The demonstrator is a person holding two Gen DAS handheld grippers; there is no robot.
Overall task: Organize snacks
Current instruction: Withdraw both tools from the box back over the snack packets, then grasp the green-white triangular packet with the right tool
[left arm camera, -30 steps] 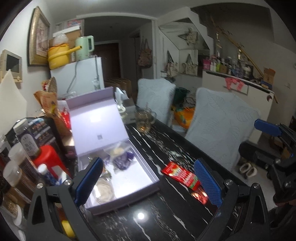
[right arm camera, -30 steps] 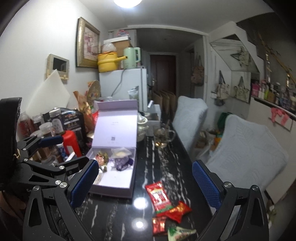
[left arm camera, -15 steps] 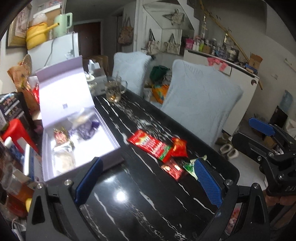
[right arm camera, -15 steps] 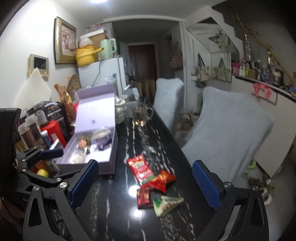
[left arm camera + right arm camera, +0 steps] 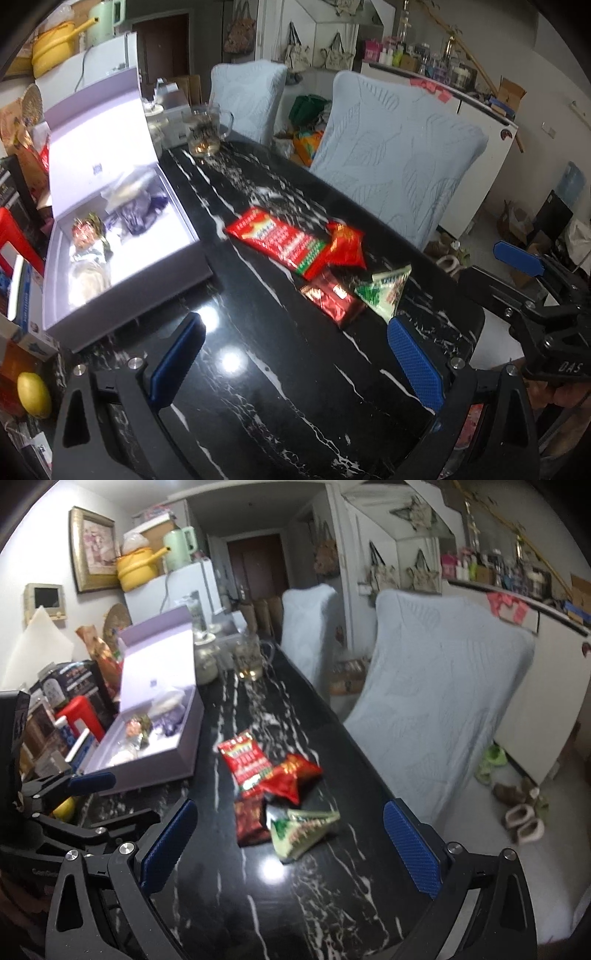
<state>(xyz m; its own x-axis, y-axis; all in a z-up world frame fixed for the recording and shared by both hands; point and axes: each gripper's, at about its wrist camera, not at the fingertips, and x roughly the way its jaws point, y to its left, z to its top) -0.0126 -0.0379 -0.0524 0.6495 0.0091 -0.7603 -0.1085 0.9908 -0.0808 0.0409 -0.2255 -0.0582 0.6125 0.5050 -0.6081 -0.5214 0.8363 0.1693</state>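
- The black marble-patterned table (image 5: 295, 387) takes up most of both views; two chairs with pale blue covers (image 5: 436, 686) stand along its far side.
- The lavender gift box (image 5: 122, 280) sits on the table's left part, its lid propped upright at the back. It already holds several wrapped snacks: a red-and-gold one (image 5: 86, 227), a purple one (image 5: 138, 214), pale packets at the near end. Roughly half its floor looks free.
- The left gripper (image 5: 295, 365) hovers over bare tabletop, jaws spread wide and empty; the right gripper (image 5: 290, 845) does the same, nothing between its blue pads.
- The loose snacks lie in an overlapping cluster right of the box: a long red packet (image 5: 245, 762), a crinkled red pouch (image 5: 291, 775) resting on it, a dark red bar (image 5: 251, 819), and a green-and-white triangular packet (image 5: 303, 829) nearest the right gripper.
- The step in hand seems to be picking the first loose snack. The green packet looks the easiest start, lying on top at the cluster's near edge; coming down with one finger on each side of its puffed middle should avoid dragging the bar beneath.
- Flat foil may slip on the glossy top, so a low pinch seems wise.
- A glass mug (image 5: 207, 134) stands well beyond, clear of the work.
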